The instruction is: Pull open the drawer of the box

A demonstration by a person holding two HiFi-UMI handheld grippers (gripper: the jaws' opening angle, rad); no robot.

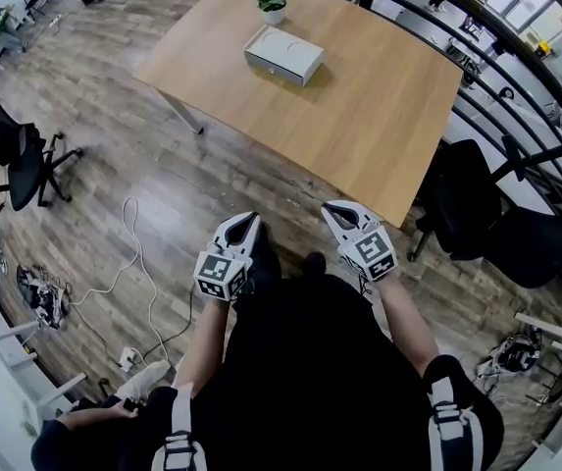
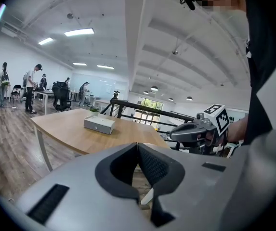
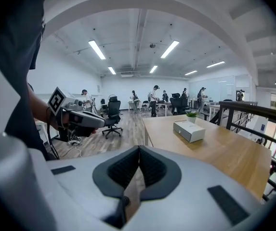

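My left gripper (image 1: 249,220) and right gripper (image 1: 333,208): grey shells, ribbed black jaws clenched on nothing, both short of the smooth wooden desk (image 1: 379,126). The flat, white, rectangular box (image 1: 283,55) rests at the desk's far end.

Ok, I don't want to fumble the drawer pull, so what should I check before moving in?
1. Flat white box on the light wooden table: ok.
2. Its drawer shut: ok.
3. Left gripper empty: ok, jaws together.
4. Right gripper empty: ok, jaws together.
5. Grippers within reach of the box: not ok, both short of the table.
6. Small green potted plant clear of the drawer front: ok.
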